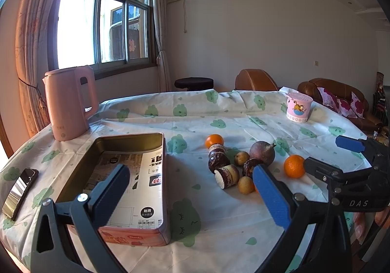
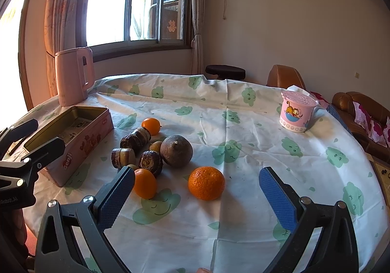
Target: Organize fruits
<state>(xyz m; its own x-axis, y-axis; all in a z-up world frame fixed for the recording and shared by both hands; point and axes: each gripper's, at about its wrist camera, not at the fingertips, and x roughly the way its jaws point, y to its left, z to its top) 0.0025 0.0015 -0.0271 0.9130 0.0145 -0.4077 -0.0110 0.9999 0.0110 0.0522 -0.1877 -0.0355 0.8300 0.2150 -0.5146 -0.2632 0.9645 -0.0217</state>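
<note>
On the cloth-covered table (image 2: 243,127), both grippers gape empty; the right gripper (image 2: 196,196) frames a round orange (image 2: 206,183) that may roll away if nudged.

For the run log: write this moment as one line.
stage: before first pick | left gripper: open, over tin | right gripper: open, facing orange | tin: no fruit inside | fruit: on tablecloth
</note>
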